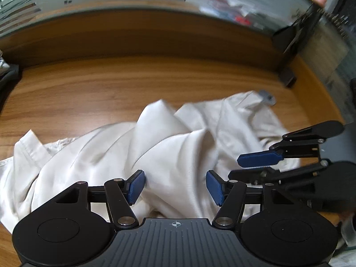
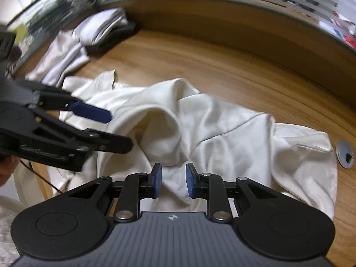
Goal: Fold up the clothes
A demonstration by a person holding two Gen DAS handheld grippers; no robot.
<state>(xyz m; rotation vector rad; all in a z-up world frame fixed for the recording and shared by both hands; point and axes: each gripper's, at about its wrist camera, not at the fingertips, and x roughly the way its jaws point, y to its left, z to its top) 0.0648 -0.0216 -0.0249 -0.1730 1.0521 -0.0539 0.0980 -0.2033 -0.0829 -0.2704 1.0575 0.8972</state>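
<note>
Left wrist view looks down on a crumpled cream-white satin shirt (image 1: 169, 146) heaped on the brown wood-grain desk (image 1: 111, 82); the left gripper (image 1: 175, 185) hovers over a raised fold with its blue pads wide apart and nothing between them; the right gripper (image 1: 255, 166) reaches in from the side, just above the cloth. Right wrist view shows that right gripper (image 2: 173, 181) with a narrow gap between its pads, cloth below but not pinched; a stack of folded pale clothes (image 2: 100, 27) lies well apart at the desk's far corner, and a grey cable grommet (image 2: 344, 153) sits just beside the shirt's hem. The step appears to be the opening one: finding holds on the bunched garment; the next move likely calls for pinching two edges and drawing the shirt flat before any fold.
</note>
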